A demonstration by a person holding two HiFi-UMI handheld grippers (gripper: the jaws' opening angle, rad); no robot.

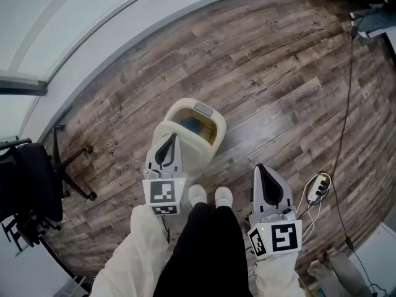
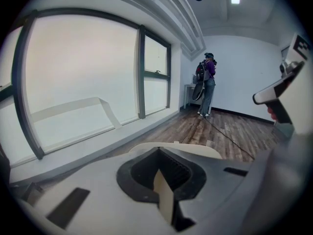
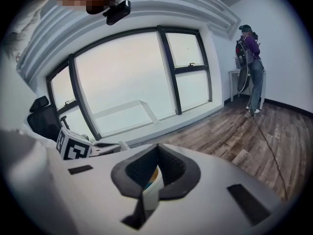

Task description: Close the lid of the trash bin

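A cream trash bin [image 1: 210, 142] stands on the wood floor just ahead of my shoes, its lid [image 1: 162, 132] tipped back toward me and the inside showing. My left gripper [image 1: 167, 148] hangs over the lid's near left part, jaws shut and empty. In the left gripper view the cream lid [image 2: 195, 151] curves just past the shut left gripper [image 2: 157, 152], and a cream strip shows below the tips. My right gripper [image 1: 260, 168] is shut and empty, to the right of the bin over bare floor. In the right gripper view the bin [image 3: 152, 186] shows through the right gripper [image 3: 157, 148].
A black office chair [image 1: 31, 190] stands at the left. A power strip [image 1: 318, 188] with cables lies on the floor at the right. A white window ledge [image 1: 124, 36] runs behind the bin. A person with a backpack [image 2: 205, 84] stands far off by the wall.
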